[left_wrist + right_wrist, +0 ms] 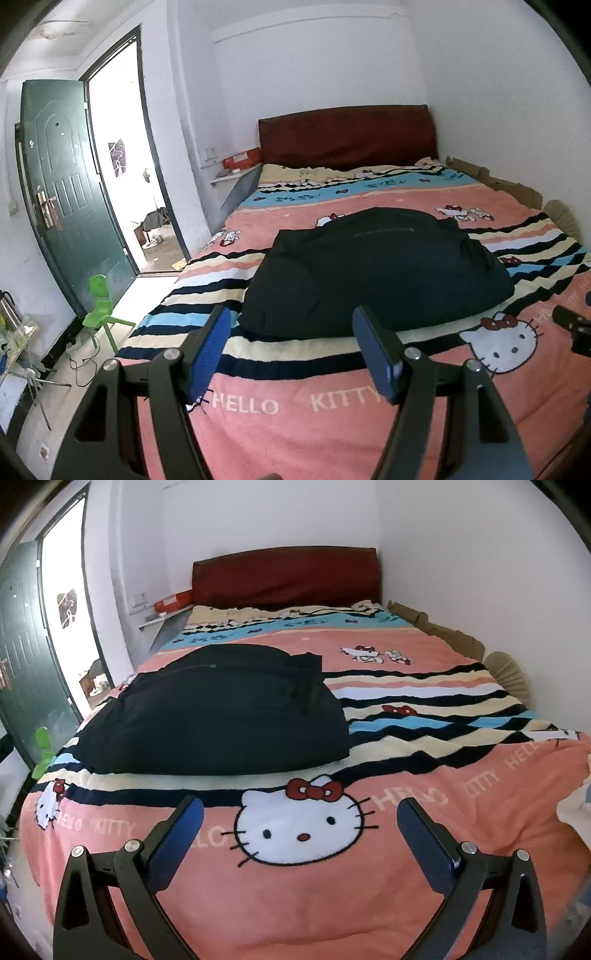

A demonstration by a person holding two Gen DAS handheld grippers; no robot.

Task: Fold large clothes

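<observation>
1. Jaws of your left gripper (290, 334) and right gripper (299, 821) stand apart, holding nothing.
2. Dark garment (218, 709) lies bunched on the Hello Kitty blanket (424, 849), at 11 o'clock from your right gripper.
3. Folding looks partly done at most; neat edges remain.

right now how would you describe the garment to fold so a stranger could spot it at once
Find the bed with the dark red headboard, covered by a pink Hello Kitty blanket. The dark navy garment lies across the blanket's striped band, towards the side nearest the green door. It is the only plain, dark, puffed-up thing on the bed; all around it is pink, striped or cartoon-printed.
</observation>
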